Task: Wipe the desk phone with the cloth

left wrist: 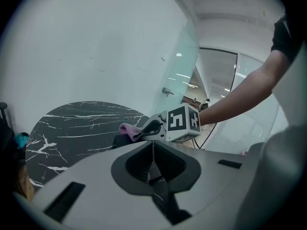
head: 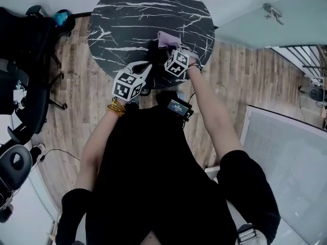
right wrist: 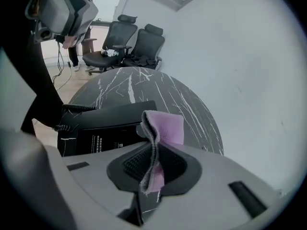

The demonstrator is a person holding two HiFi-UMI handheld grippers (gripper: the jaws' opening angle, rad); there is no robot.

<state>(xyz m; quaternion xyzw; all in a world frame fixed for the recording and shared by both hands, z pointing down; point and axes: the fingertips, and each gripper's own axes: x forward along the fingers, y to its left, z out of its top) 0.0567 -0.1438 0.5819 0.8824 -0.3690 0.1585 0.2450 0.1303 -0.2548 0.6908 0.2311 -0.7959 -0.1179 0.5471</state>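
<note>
The black desk phone (right wrist: pixel 103 123) with its coiled cord lies on the near part of the round black marble table (head: pixel 127 14). My right gripper (right wrist: pixel 152 152) is shut on a lilac cloth (right wrist: pixel 165 128), which sticks up out of the jaws just above the phone's near edge. In the head view the cloth (head: pixel 167 39) shows past the right gripper (head: pixel 173 52), over the phone (head: pixel 153 50). My left gripper (left wrist: pixel 152 147) is shut with nothing in it and hovers at the table's near edge, left of the right gripper (left wrist: pixel 178 123).
Black office chairs (head: pixel 20 91) stand on the wood floor left of the table. A glass wall (head: pixel 265 19) runs at the right, with a grey panel (head: pixel 286 152) below it. A small black device (head: pixel 179 106) hangs at the person's chest.
</note>
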